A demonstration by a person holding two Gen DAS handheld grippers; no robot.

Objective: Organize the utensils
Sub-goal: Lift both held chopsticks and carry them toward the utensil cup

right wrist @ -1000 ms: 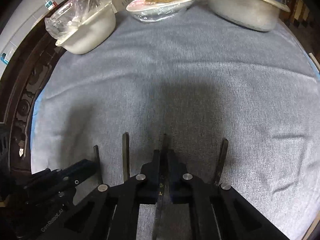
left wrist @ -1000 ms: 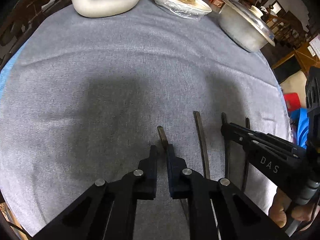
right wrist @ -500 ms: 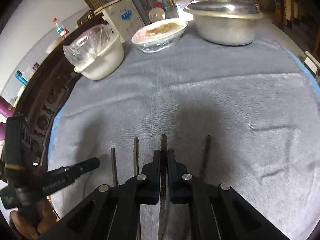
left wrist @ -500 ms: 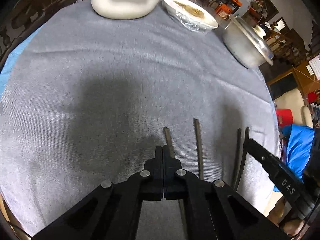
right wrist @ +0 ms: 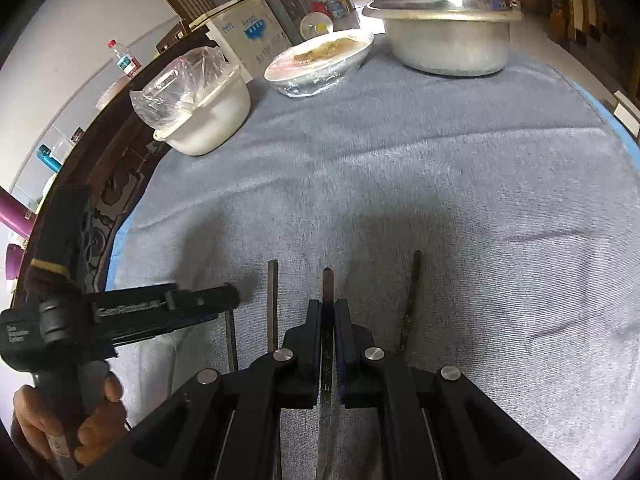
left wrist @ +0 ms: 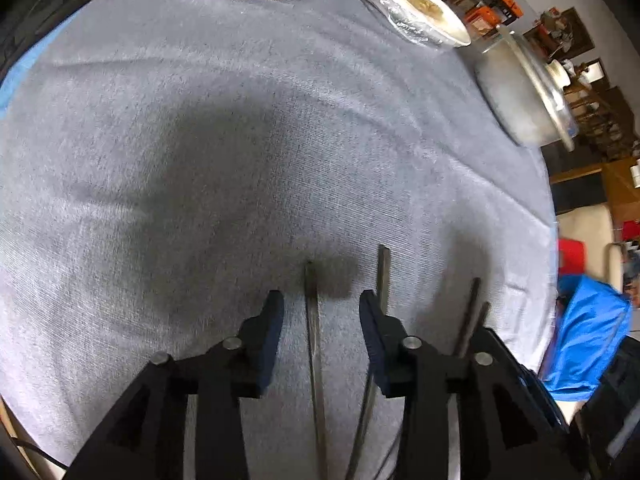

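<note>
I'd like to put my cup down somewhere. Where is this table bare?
The grey cloth is bare across its whole middle, between the dishes at the far edge, namely white tub, covered bowl and metal pot, and the chopsticks near both grippers. That near strip is crowded.

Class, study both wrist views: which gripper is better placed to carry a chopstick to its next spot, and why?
Right. The right gripper is already shut on a chopstick, so it can move it at once. The left gripper is opening, its pads clear of the chopstick lying between them on the grey cloth.
</note>
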